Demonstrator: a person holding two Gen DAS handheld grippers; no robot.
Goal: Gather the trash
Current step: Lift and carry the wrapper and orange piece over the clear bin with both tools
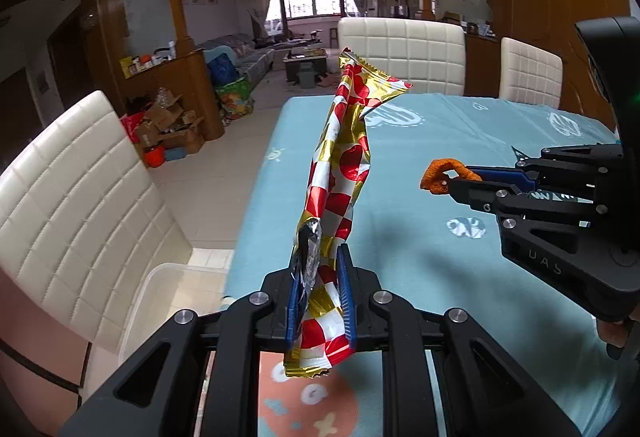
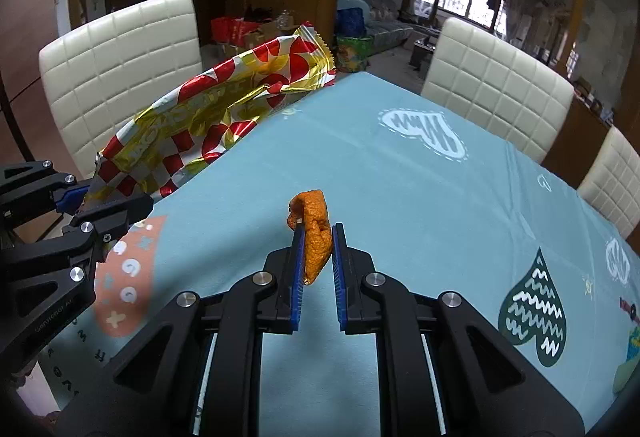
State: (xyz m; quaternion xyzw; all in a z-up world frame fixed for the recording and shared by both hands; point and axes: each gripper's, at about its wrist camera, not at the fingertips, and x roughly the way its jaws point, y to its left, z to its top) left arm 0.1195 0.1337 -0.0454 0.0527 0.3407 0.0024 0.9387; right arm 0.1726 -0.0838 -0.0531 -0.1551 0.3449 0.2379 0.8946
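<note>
bg: blue tablecloth [image 2: 400,173] | white chairs [image 1: 400,49] | clear bin [image 1: 160,301] on floor

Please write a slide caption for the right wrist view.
Right tool holds an orange peel above the blue tablecloth; left tool holds a snack wrapper.

A home: dining table [image 1: 420,141] with padded chairs [image 1: 400,53], sofa [image 1: 244,53] beyond.

Raised letters "UAS" stand on the black plastic body of the right tongs [image 1: 444,183], at three o'clock in the left wrist view.
</note>
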